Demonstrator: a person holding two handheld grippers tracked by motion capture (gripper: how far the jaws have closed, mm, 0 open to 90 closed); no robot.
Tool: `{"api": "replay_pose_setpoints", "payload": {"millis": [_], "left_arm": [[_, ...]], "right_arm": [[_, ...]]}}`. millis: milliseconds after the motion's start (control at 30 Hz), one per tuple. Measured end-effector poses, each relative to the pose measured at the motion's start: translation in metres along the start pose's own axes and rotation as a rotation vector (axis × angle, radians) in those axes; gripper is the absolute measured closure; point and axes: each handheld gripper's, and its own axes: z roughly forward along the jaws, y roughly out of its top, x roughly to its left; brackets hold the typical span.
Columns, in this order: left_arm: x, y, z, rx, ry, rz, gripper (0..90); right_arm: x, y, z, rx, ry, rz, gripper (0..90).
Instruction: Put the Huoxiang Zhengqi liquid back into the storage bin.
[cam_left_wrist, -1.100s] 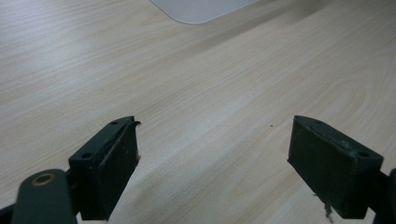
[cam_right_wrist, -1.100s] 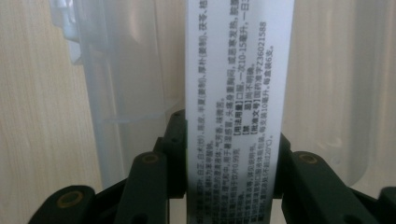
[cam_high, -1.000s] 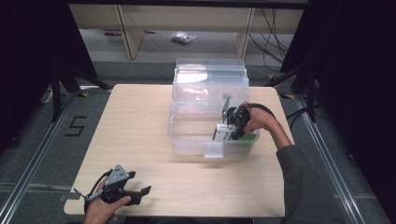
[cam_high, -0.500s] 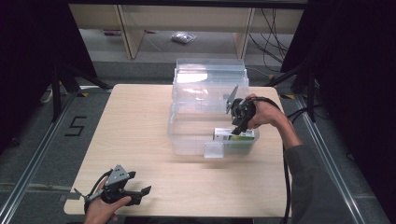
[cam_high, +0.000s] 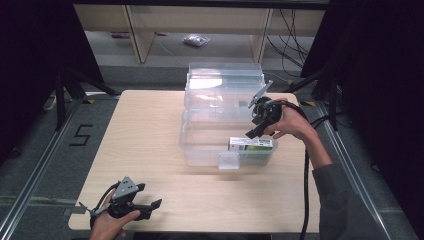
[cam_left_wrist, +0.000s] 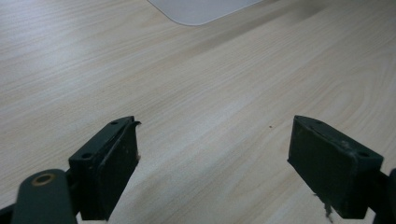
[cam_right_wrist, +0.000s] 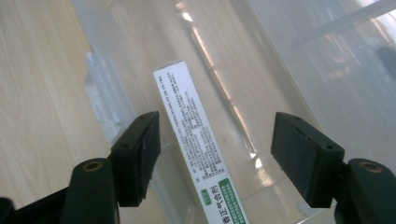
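Behind bin wall (cam_high: 200, 150), half-veiled carton (cam_high: 251, 144)

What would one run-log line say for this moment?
right gripper: jaws just opened, empty | green-and-white carton: lying inside clear plastic bin | left gripper: open, idle over table

right gripper (cam_high: 254, 129) | jaws just opened, risen clear | box (cam_high: 251, 144) left lying in bin (cam_high: 200, 150)

Floor mark (cam_high: 80, 134) reads "5"; box (cam_right_wrist: 198, 144) bears Chinese print, "正气合剂" legible.
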Motion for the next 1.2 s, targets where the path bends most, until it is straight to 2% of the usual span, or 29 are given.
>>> {"api": "replay_pose_setpoints", "payload": {"millis": [133, 233, 300, 433, 467, 533, 600, 633, 700, 800, 833, 867, 900, 933, 1067, 1133, 1200], "left_arm": [[-0.001, 0.000, 0.000, 0.006, 0.008, -0.007, 15.3], [0.000, 0.000, 0.000, 0.007, 0.008, -0.002, 15.3], [-0.001, 0.000, 0.000, 0.007, 0.010, -0.006, 15.3], [-0.001, 0.000, 0.000, 0.004, 0.009, -0.011, 15.3], [-0.001, 0.000, 0.000, 0.004, 0.008, -0.010, 15.3], [-0.001, 0.000, 0.000, 0.004, 0.009, -0.011, 15.3], [0.000, 0.000, 0.000, 0.006, 0.010, -0.006, 15.3], [0.000, 0.000, 0.001, -0.006, 0.001, -0.007, 15.3], [-0.001, 0.000, 0.000, 0.003, 0.011, -0.010, 15.3], [0.000, 0.000, 0.000, 0.003, 0.009, -0.008, 15.3], [0.000, 0.000, 0.000, 0.007, 0.010, -0.004, 15.3], [0.000, 0.000, 0.000, 0.004, 0.008, -0.004, 15.3], [0.000, 0.000, 0.000, 0.003, 0.008, -0.005, 15.3], [0.000, 0.000, 0.000, 0.004, 0.009, -0.005, 15.3], [0.000, 0.000, 0.001, -0.001, 0.010, -0.011, 15.3], [-0.001, 0.000, 0.000, 0.001, 0.012, -0.008, 15.3], [0.000, 0.000, 0.000, -0.003, 0.003, -0.005, 15.3]], "right_arm": [[0.001, -0.004, 0.001, -0.021, -0.005, 0.054, 32.0], [0.002, -0.006, 0.002, -0.034, -0.002, 0.077, 30.7], [0.003, -0.007, 0.001, -0.037, -0.017, 0.083, 29.6], [0.007, -0.008, -0.003, -0.110, -0.029, 0.129, 28.4], [0.010, -0.008, -0.004, -0.111, -0.026, 0.155, 27.2], [0.012, -0.008, -0.005, -0.129, -0.046, 0.145, 26.7], [0.018, -0.009, -0.006, -0.151, -0.046, 0.181, 26.7], [0.018, -0.009, -0.006, -0.161, -0.056, 0.175, 26.7], [0.020, -0.011, -0.007, -0.167, -0.055, 0.193, 26.7], [0.020, -0.014, -0.007, -0.175, -0.078, 0.207, 26.3], [0.023, -0.015, -0.008, -0.170, -0.066, 0.246, 26.3], [0.022, -0.016, -0.007, -0.190, -0.077, 0.225, 26.2], [0.024, -0.017, -0.008, -0.196, -0.075, 0.251, 26.2], [0.025, -0.018, -0.008, -0.214, -0.079, 0.242, 26.2], [0.036, -0.020, -0.011, -0.228, -0.075, 0.297, 24.6], [0.039, -0.024, -0.010, -0.274, -0.081, 0.271, 24.0], [0.044, -0.025, -0.011, -0.298, -0.084, 0.280, 22.7]]}}
